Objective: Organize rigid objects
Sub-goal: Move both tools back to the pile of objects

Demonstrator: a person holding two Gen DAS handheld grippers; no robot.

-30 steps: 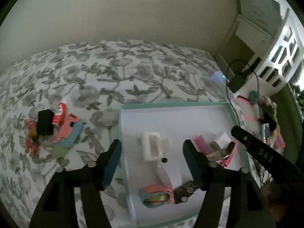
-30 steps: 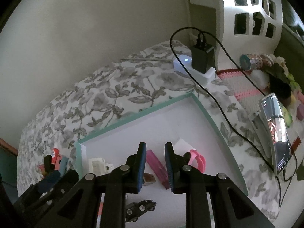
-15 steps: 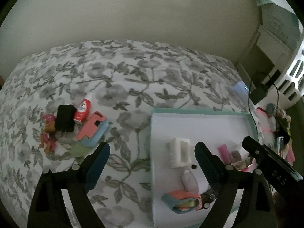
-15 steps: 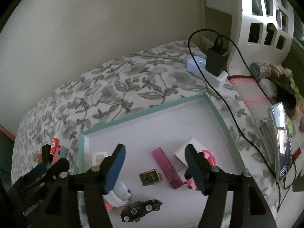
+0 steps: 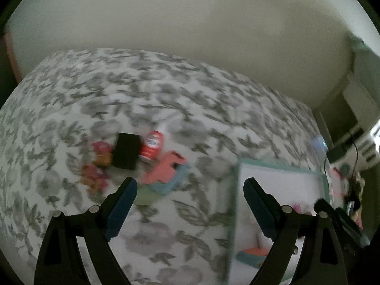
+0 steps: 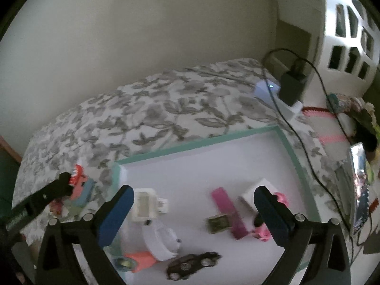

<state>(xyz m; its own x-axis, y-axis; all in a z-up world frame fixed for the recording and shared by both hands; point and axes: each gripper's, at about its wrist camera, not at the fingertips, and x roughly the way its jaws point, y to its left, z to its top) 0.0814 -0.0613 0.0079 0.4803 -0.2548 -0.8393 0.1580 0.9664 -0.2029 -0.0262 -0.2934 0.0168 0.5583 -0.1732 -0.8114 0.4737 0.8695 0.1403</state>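
A teal-rimmed white tray [image 6: 197, 143] lies on the floral bedspread and holds a white frame piece [image 6: 143, 205], a pink bar [image 6: 229, 210], a small green square [image 6: 219, 223], a white block [image 6: 254, 193], a pink ring [image 6: 263, 234], a black toy car [image 6: 192, 264] and a coral-teal piece [image 6: 140, 262]. My right gripper [image 6: 193, 216] is open and empty above the tray. My left gripper [image 5: 190, 204] is open and empty over the bedspread left of the tray [image 5: 234, 190]. Near it lie a black block [image 5: 125, 154], a red-white tube [image 5: 153, 146], pink and blue flat pieces [image 5: 166, 173] and small figures [image 5: 97, 166].
A black charger on a white hub [image 6: 292, 87] with a trailing cable sits at the bed's far right corner. A phone [image 6: 359, 185] and clutter lie to the right of the tray. A white lattice unit [image 6: 346, 38] and the wall stand behind.
My left gripper has swung left from the tray toward the loose pile. My right gripper has opened wide, leaving the green square in the tray, and has risen slightly.
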